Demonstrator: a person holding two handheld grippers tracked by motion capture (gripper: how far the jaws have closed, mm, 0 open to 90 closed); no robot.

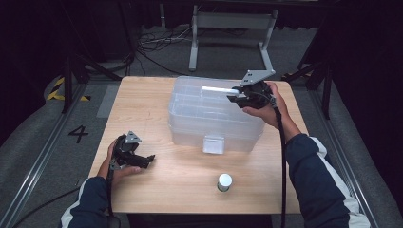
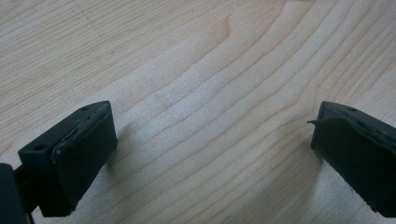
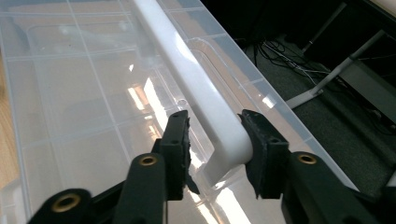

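On the wooden table [image 1: 157,102] stood a clear plastic storage box [image 1: 215,116], lid on, with a white carry handle [image 1: 219,89] along its top. Right gripper [image 1: 235,95] – at the handle's right end, one jaw to each side of the bar; in the right gripper view [image 3: 215,140] one pad touched the handle, the other stood just clear, so not yet clenched. Left gripper [image 1: 148,160] – resting near the table's left edge, jaws spread wide over bare wood [image 2: 210,135], holding nothing. Small white-capped bottle [image 1: 224,182] – upright near the front edge, well apart from both.
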